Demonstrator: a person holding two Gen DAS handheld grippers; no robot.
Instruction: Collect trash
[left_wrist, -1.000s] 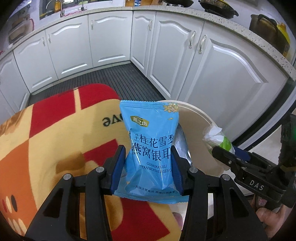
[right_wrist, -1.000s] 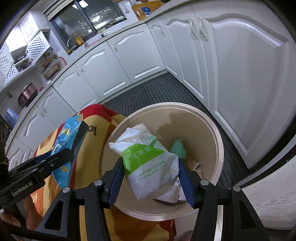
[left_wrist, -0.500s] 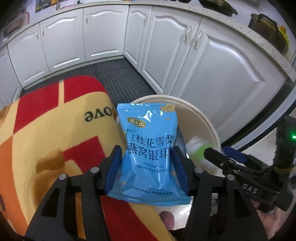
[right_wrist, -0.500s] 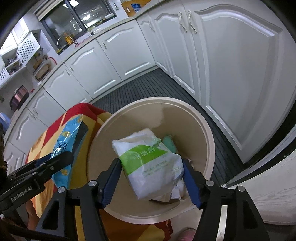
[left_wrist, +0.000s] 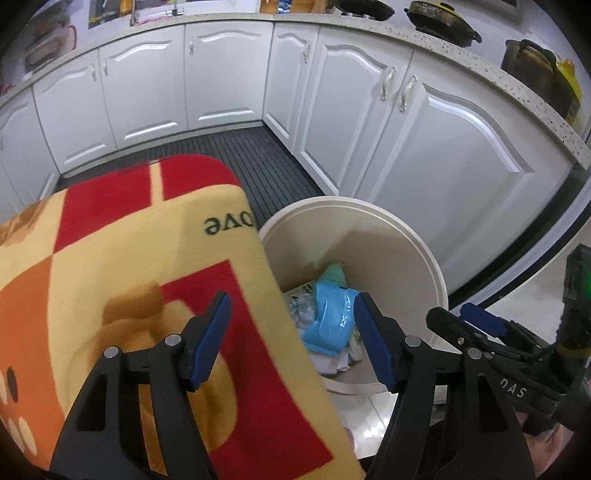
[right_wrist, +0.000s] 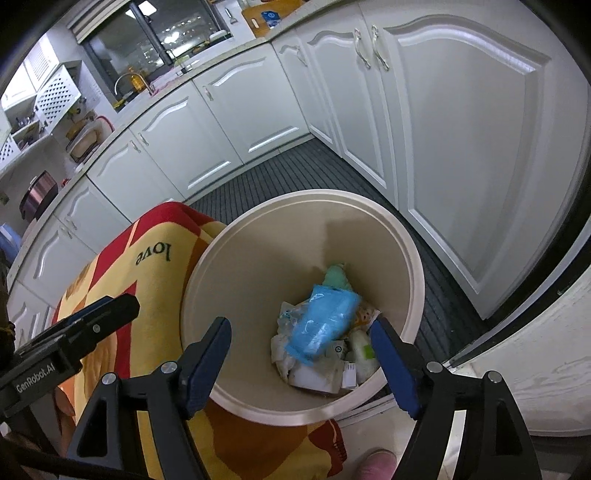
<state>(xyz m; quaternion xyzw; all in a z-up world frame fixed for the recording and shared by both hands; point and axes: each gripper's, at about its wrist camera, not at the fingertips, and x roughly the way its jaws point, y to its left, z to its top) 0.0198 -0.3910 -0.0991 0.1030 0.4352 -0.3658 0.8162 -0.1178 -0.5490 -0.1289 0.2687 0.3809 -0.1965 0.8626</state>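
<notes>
A round beige trash bin (right_wrist: 413, 258) (left_wrist: 424, 254) stands on the floor beside the table. Inside it lie a blue snack packet (right_wrist: 321, 325) (left_wrist: 328, 321), a white and green packet (right_wrist: 360, 349), a green item (right_wrist: 334, 275) and crumpled white wrappers (right_wrist: 314, 376). My left gripper (left_wrist: 291, 339) is open and empty over the table's edge and the bin. My right gripper (right_wrist: 301, 363) is open and empty above the bin. The left gripper also shows in the right wrist view (right_wrist: 92, 325), and the right gripper in the left wrist view (left_wrist: 476, 325).
A red, yellow and orange cloth (left_wrist: 110, 266) (right_wrist: 122, 280) with the word "love" covers the table left of the bin. White kitchen cabinets (left_wrist: 369, 122) (right_wrist: 443, 110) curve around a dark slatted floor mat (left_wrist: 258, 162). Pots (left_wrist: 443, 18) stand on the counter.
Both grippers have opened. The blue packet has dropped from the left gripper and the white and green packet from the right gripper into the bin.
</notes>
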